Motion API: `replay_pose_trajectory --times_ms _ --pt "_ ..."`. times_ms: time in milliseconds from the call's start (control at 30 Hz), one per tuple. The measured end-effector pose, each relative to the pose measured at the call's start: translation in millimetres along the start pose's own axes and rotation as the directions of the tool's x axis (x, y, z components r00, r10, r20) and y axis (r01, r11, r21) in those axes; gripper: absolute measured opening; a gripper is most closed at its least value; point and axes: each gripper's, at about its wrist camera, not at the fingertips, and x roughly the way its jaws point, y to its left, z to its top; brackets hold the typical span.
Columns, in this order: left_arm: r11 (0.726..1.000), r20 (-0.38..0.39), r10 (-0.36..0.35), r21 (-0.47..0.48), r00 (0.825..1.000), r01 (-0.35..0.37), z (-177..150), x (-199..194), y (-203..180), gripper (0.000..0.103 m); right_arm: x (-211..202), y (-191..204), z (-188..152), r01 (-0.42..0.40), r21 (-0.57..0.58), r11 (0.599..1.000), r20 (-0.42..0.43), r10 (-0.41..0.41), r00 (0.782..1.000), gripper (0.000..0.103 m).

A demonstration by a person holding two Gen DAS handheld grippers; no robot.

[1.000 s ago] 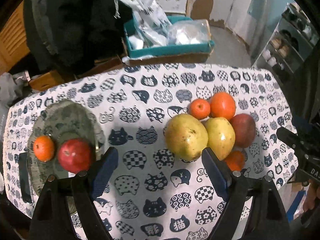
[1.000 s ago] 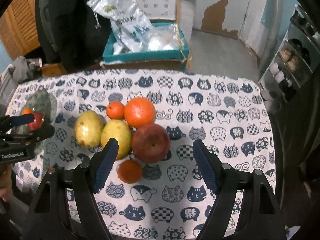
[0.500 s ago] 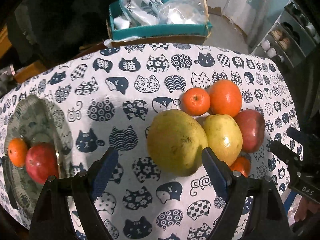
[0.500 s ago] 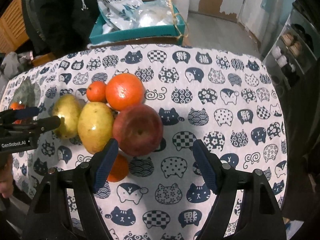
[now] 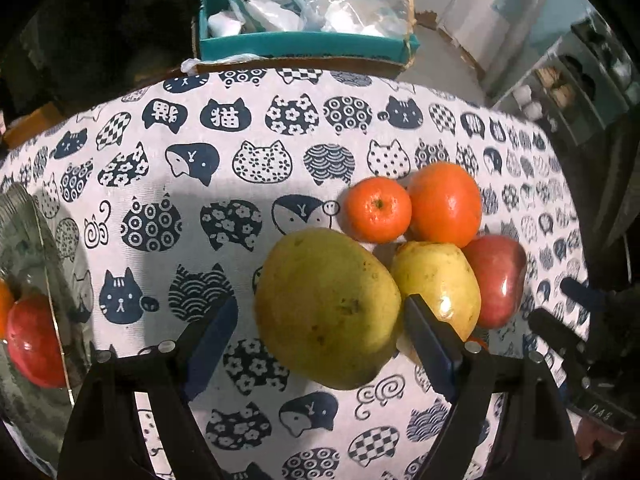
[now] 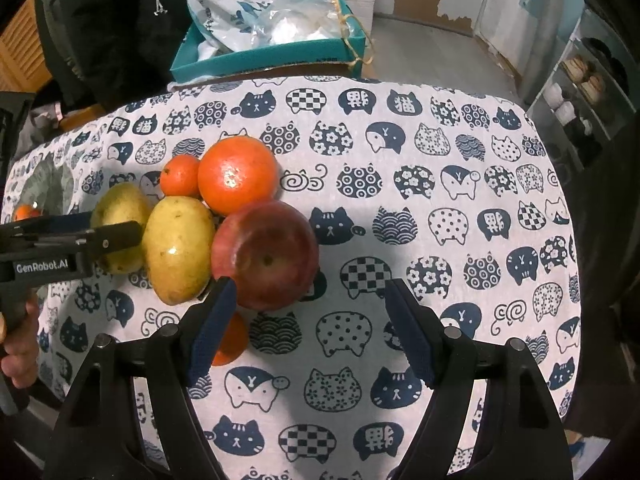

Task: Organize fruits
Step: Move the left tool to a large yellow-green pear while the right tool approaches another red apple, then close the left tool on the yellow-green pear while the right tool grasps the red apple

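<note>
Reaching for the big yellow-green fruit [image 5: 328, 308] at the left end of a tight cluster on the cat-print counter [image 5: 240, 140]. Pressed against a smaller yellow fruit [image 5: 440, 284] on one side; beyond that, a red apple [image 5: 500, 280], with a mandarin [image 5: 378, 208] and an orange [image 5: 444, 204] behind and one more small orange [image 6: 232, 340] half hidden in front.

Straddling the big fruit with the left tongs [image 5: 320, 306]: wide open, just closing a little, nothing gripped. One finger wedged into the seam between the two yellow fruits, the other standing clear of the skin.

Hanging over the red apple with the right tongs [image 6: 310, 286]: also wide open and empty, one finger at the apple's near edge, the other well off over bare cloth.

Judged as the approach before two picks, with the glass plate [image 5: 36, 240] at far left the likely target, already carrying a red apple [image 5: 32, 340] and an orange.

Next, probably: lower a touch, centre, close evenly on the round sides, lift straight up. Should be done gently, since crowded neighbours may roll.
</note>
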Motion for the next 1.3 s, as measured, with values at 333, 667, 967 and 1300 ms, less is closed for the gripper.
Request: replay_pose_trajectory --times_ms 333,667,967,1300 --pt "0.998 -0.005 -0.063 -0.011 0.998 0.063 -5 0 4 0.077 6 3 1 -0.012 -0.011 1.000 -0.012 0.012 1.000 0.078" --pt "0.995 -0.004 0.076 0.063 0.997 -0.075 -25 -17 12 0.077 16 11 7 -0.032 -0.013 0.999 -0.022 0.032 0.999 0.078" --pt "0.995 0.031 0.059 0.079 0.998 -0.062 -24 -15 11 0.077 33 17 14 -0.079 -0.007 0.997 -0.050 0.078 0.996 0.078" --pt "0.999 -0.024 -0.023 0.033 0.999 0.023 -21 3 15 0.075 47 13 14 -0.139 0.011 0.990 -0.073 0.140 0.988 0.073"
